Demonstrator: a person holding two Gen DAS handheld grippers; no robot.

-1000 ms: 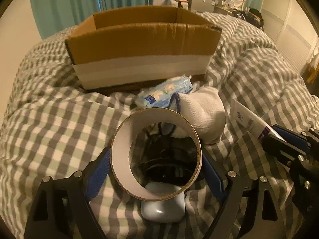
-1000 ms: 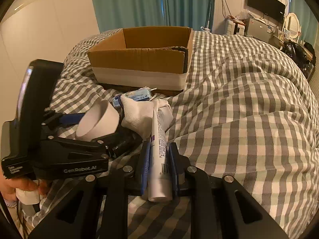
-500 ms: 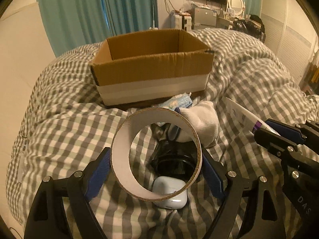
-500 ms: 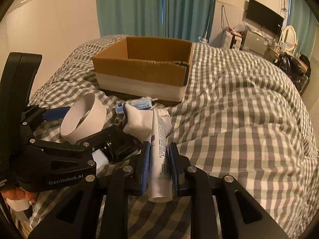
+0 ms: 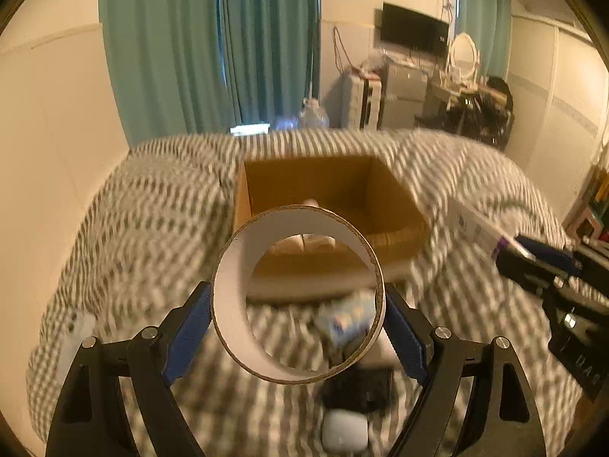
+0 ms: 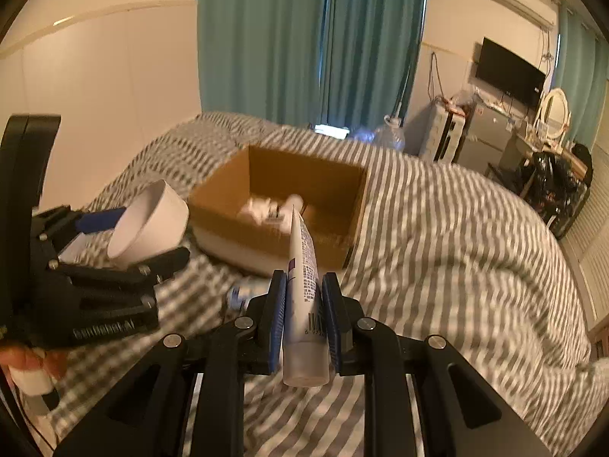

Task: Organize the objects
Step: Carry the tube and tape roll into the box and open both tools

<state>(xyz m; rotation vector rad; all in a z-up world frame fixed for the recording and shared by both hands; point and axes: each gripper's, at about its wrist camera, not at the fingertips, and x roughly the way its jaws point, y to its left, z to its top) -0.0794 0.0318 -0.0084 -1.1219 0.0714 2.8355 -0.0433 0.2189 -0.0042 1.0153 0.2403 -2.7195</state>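
My left gripper [image 5: 298,323] is shut on a white tape roll [image 5: 228,304] and holds it in the air in front of the open cardboard box [image 5: 396,190]. The roll also shows in the right wrist view [image 6: 152,224]. My right gripper [image 6: 303,304] is shut on a white tube [image 6: 304,266], lifted above the bed and pointing at the box [image 6: 342,190]. The tube and right gripper show at the right in the left wrist view [image 5: 479,228]. A few white items lie inside the box [image 6: 266,205].
On the checked bedspread [image 6: 456,247] below lie a blue tissue pack [image 5: 346,320], a black object [image 5: 361,388] and a white earbud case [image 5: 344,430]. Teal curtains, a TV and cluttered furniture stand beyond the bed.
Both grippers have risen high above the bed with their objects. The box now shows from above, its inside visible. The view is blurred by motion.
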